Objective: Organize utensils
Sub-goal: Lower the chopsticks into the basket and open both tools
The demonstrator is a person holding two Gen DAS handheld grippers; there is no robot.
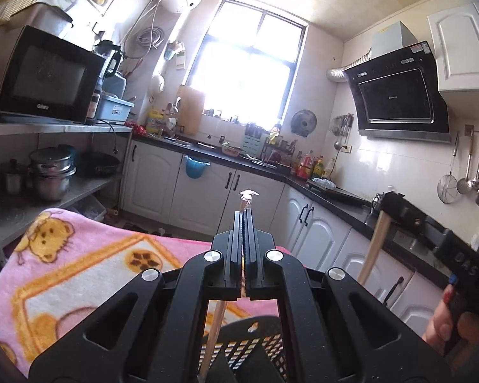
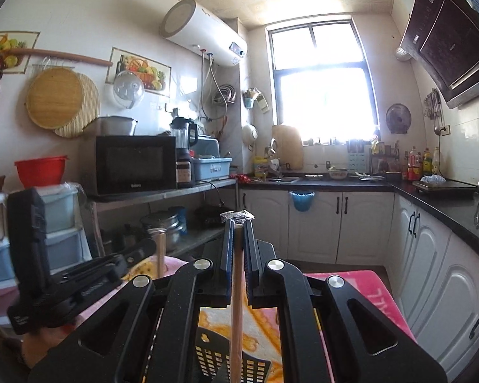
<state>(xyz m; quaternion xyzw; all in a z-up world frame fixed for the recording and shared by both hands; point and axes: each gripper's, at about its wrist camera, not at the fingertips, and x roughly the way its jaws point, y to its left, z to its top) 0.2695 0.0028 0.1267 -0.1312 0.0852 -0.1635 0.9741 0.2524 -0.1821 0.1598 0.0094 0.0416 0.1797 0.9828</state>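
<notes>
Wooden chopsticks stand one in each gripper: the left gripper [image 1: 243, 214] is pressed together on a chopstick [image 1: 214, 322], the right gripper [image 2: 238, 223] pinches another [image 2: 237, 303]. Both sticks hang upright over the black slotted basket [image 2: 207, 354] on the pink blanket [image 1: 79, 255], probably so they can drop in end-first.

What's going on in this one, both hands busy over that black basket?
A person holds a gripper in each hand above a perforated black basket on a pink blanket. The left gripper is shut on one wooden chopstick, the right gripper on another. Neither is in the basket yet.
</notes>
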